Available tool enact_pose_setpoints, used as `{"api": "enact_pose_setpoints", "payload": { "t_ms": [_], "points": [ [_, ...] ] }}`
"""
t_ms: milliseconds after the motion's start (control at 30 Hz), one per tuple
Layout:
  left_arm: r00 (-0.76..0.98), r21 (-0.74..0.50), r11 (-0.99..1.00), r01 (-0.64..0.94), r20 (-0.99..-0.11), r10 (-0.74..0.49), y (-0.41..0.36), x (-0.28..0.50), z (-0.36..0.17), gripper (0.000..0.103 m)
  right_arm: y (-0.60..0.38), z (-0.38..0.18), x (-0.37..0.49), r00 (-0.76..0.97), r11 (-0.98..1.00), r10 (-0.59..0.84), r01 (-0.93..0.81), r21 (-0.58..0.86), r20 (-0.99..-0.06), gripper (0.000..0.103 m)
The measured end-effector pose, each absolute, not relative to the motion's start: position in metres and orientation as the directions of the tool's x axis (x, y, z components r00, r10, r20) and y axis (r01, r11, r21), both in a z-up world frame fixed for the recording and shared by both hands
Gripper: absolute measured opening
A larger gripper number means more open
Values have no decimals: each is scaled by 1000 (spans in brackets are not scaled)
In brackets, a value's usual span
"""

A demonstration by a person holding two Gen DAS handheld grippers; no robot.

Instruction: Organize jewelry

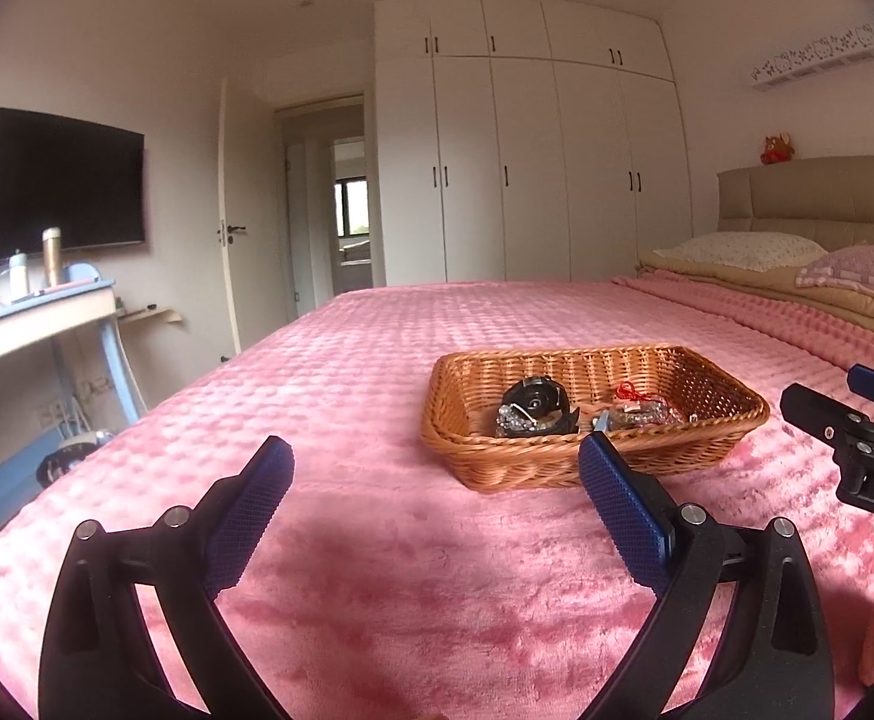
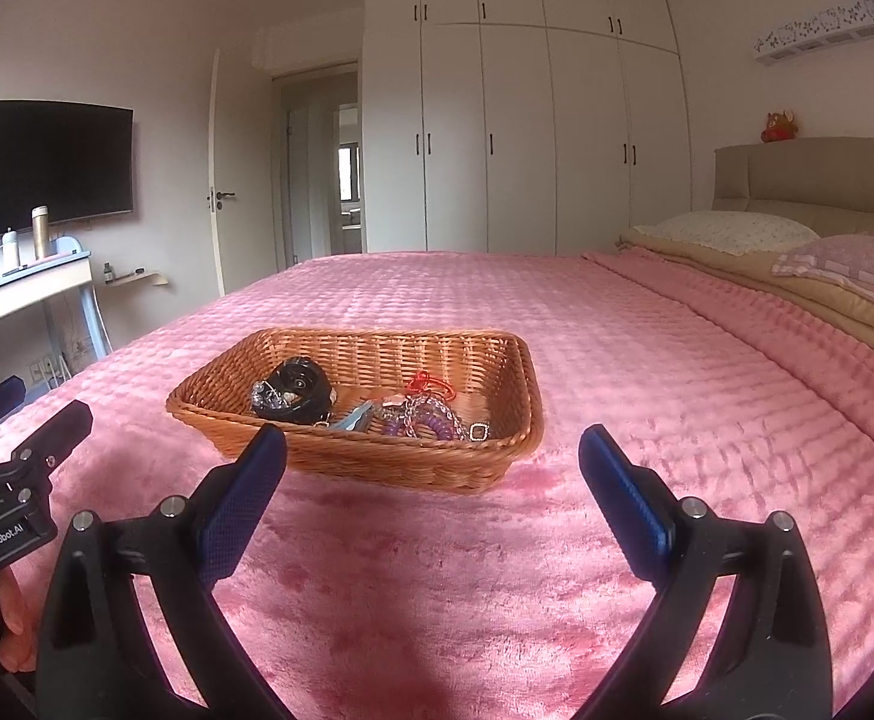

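Note:
A shallow wicker basket [image 1: 731, 402] [image 2: 515, 378] rests on the pink bed. Inside lie a black round object with a beaded bracelet [image 1: 533, 405] [image 2: 293, 396], a red cord piece [image 1: 628, 391] [image 2: 431, 385], and a tangle of chains and purple beads [image 1: 641, 415] [image 2: 431, 420]. My left gripper [image 1: 436, 465] hovers open over the blanket just short of the basket's near wall. The basket sits ahead and left of my right gripper [image 2: 432, 453], which is also open and holds nothing. Each gripper shows at the edge of the other's view.
The pink plush blanket [image 1: 377, 360] [image 2: 647, 348] covers the whole bed, with pillows [image 2: 731, 231] and a headboard at the right. A desk with bottles [image 2: 35, 264] and a wall TV [image 2: 53, 168] stand left. White wardrobes [image 2: 515, 120] and a doorway are beyond.

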State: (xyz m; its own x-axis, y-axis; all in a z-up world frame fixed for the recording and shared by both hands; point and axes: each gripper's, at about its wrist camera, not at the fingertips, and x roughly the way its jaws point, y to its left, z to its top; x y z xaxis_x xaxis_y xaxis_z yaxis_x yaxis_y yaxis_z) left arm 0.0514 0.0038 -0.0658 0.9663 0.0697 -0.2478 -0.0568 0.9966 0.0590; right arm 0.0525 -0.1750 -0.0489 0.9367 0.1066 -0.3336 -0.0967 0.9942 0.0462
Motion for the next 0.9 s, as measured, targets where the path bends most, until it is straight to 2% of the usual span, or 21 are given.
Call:
{"api": "enact_pose_setpoints", "payload": {
  "t_ms": [900],
  "points": [
    [963, 57, 996, -70, -257, 82, 4, 52, -67, 95, -178, -52, 58, 925, 993, 117, -101, 62, -362, 93]
  ]
}}
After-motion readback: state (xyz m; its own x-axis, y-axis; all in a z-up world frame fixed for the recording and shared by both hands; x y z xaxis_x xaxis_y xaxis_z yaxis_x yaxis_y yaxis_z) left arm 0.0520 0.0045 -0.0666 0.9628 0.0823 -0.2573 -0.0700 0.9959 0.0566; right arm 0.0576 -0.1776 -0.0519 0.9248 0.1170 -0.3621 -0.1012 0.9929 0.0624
